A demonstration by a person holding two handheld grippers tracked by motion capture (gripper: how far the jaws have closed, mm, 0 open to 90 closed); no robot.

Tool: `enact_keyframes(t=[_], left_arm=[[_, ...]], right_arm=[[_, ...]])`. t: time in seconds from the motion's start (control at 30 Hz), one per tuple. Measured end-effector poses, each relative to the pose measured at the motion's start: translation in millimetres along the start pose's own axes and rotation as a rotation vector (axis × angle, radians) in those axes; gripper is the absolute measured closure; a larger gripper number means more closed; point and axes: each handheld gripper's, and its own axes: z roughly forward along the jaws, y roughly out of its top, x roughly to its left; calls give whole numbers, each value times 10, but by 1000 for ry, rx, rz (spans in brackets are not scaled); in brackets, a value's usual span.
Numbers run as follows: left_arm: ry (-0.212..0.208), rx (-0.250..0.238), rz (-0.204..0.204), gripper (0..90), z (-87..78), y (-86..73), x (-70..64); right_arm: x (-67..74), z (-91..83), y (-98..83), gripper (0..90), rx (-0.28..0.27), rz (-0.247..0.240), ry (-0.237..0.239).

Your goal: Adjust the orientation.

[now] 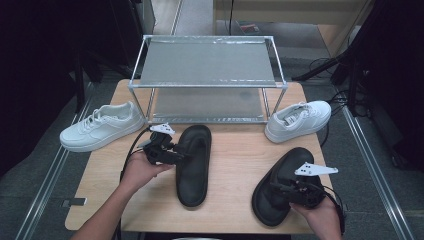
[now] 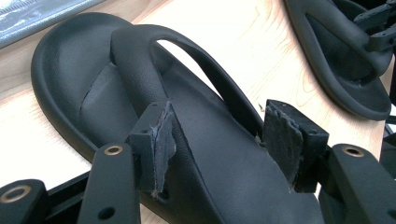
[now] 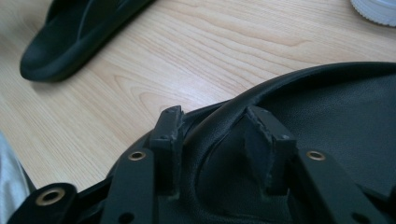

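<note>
Two black sandals lie on the wooden table point(image 1: 235, 150). My left gripper point(image 1: 181, 155) comes at the left sandal point(image 1: 194, 175) from its left side. Its jaws point(image 2: 219, 119) stand wide over the footbed point(image 2: 224, 177), one pad point(image 2: 161, 144) on the near edge and the other pad point(image 2: 282, 140) by the foot of the strap point(image 2: 187, 51); I see no squeeze. My right gripper point(image 1: 279, 189) sits low over the right sandal point(image 1: 287, 165). Its jaws point(image 3: 215, 119) straddle that sandal's rim and strap point(image 3: 219, 116), with gaps at the pads.
A metal two-shelf rack point(image 1: 207, 65) stands at the back of the table. A white sneaker point(image 1: 102, 126) lies left of it and another white sneaker point(image 1: 298, 119) lies to its right. The right sandal's heel is near the table's front edge point(image 1: 215, 231).
</note>
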Motion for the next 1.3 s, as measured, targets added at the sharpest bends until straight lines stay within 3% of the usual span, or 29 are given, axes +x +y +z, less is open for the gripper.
enact_keyframes(t=[0.1,0.3,0.33,0.4,0.43,0.5,0.57,0.67,0.8,1.07,1.2,1.3], left_arm=[[3,4,3,430,2,0,-2],[2,7,2,431,9,-1,-1],[3,9,4,431,13,-2,-4],[4,8,9,431,10,0,-8],[3,3,8,431,6,1,-8],[6,-1,5,432,1,1,-4],[8,-2,2,432,-3,1,3],[6,-4,2,432,-5,2,2],[6,-3,4,432,4,4,-7],[3,-9,11,432,-17,-1,-22],[5,-5,13,435,-13,-11,-30],[20,2,30,483,-13,-18,-46]], right_arm=[[-24,-7,5,538,2,10,-3],[-41,33,10,543,11,18,20],[-44,65,13,531,31,28,19],[-54,159,12,535,97,51,60],[-26,188,17,553,109,37,61],[20,196,37,593,96,18,55],[18,202,61,647,101,79,68],[41,161,98,699,62,98,81],[84,145,180,701,7,132,90],[333,314,332,696,12,98,107],[450,392,395,698,24,56,119],[505,470,441,699,32,38,143]])
